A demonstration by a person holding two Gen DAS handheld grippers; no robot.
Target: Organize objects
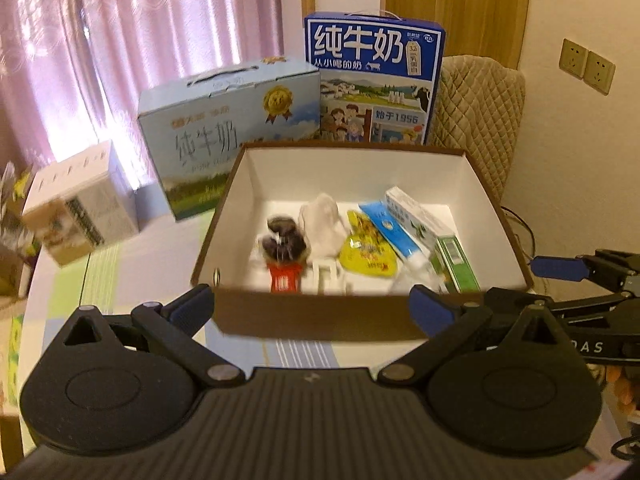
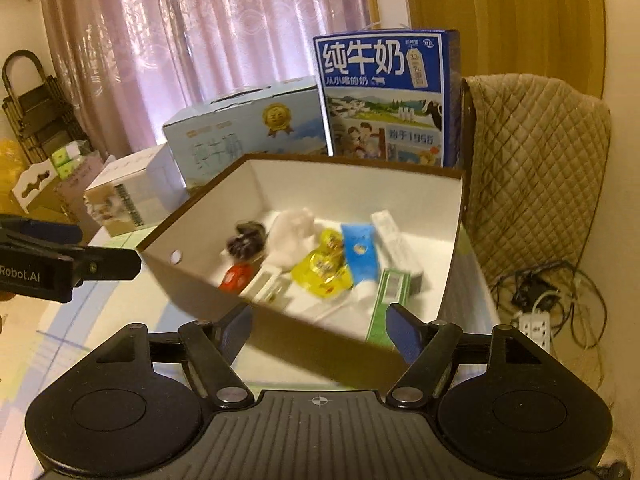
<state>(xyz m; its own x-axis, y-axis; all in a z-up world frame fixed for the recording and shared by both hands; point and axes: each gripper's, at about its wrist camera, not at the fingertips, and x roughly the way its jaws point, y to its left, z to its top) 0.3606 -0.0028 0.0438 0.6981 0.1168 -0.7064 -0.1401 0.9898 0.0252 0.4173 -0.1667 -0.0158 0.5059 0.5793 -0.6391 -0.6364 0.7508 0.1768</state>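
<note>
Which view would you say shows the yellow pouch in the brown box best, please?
The left wrist view: the yellow pouch lies near the middle of the brown box, fairly sharp and unobstructed. In the right wrist view the pouch is also fully visible, but blurrier.
</note>
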